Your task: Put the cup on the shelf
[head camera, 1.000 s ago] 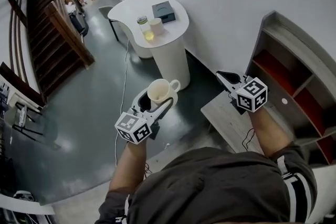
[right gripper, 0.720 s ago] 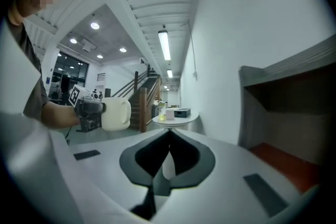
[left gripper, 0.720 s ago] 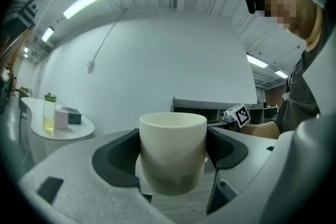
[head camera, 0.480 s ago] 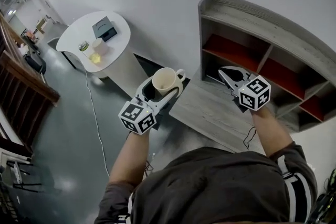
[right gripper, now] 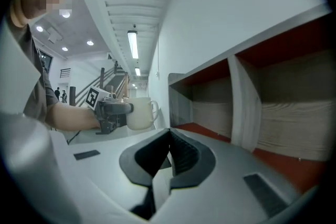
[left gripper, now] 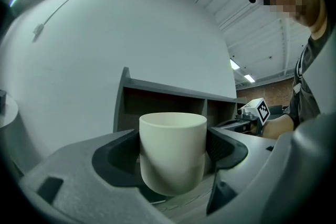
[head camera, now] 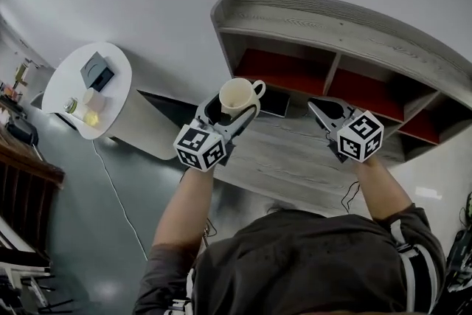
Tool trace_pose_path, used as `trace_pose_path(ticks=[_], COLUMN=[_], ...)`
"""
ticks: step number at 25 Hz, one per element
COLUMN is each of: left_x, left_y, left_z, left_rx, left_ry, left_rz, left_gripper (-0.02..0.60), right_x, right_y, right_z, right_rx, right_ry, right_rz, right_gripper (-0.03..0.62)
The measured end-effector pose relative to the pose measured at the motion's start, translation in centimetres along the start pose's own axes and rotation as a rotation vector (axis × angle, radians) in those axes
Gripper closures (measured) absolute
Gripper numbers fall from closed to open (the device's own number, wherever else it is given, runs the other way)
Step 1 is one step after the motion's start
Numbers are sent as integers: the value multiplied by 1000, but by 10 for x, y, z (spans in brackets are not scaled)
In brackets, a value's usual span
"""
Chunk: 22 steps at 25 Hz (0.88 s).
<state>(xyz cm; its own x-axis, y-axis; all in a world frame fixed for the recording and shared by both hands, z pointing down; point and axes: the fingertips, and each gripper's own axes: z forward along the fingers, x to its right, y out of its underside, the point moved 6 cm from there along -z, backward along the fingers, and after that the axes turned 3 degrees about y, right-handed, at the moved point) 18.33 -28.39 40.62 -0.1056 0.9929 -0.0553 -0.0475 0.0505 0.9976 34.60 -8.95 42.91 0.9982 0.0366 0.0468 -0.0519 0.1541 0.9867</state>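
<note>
Seen from above, both bare forearms reach forward from the person's body, side by side. The left gripper [head camera: 230,114], grey plastic with a black-and-white marker cube at its rear, is raised in front of the left end of a long grey wood-grain shelf unit [head camera: 332,18]. Its two dark-padded jaws pinch a cream ceramic cup [left gripper: 172,150] by its smooth, rounded sides. The cup stands upright in the air with its mouth open to the ceiling and its loop handle turned towards the shelf. It is clear of the shelf, above the left edge of a grey wood-grain tabletop [head camera: 295,166].

The right gripper [head camera: 317,108] hovers level over the same tabletop, pointing at the shelf's middle openings. Its ridged jaws are pressed together with nothing between them.

The shelf has open box-shaped compartments with red lining and upright grey dividers. A white rounded table [head camera: 122,77] stands well to the left.
</note>
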Motion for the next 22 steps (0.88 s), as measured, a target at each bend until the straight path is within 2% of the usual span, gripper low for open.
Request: trace_pose_path(ticks=[9, 22], left_x=[-12, -29], left_y=[15, 26], left_z=[86, 159], left_rx=[-17, -81], left_ry=[49, 31], left_rz=[26, 74], left_gripper=[190, 190], right_x=[33, 55], right_y=[14, 28], right_z=[-27, -35], right_rx=[-17, -24], right_ry=[67, 102], right_rz=[11, 40], right_gripper=[603, 603])
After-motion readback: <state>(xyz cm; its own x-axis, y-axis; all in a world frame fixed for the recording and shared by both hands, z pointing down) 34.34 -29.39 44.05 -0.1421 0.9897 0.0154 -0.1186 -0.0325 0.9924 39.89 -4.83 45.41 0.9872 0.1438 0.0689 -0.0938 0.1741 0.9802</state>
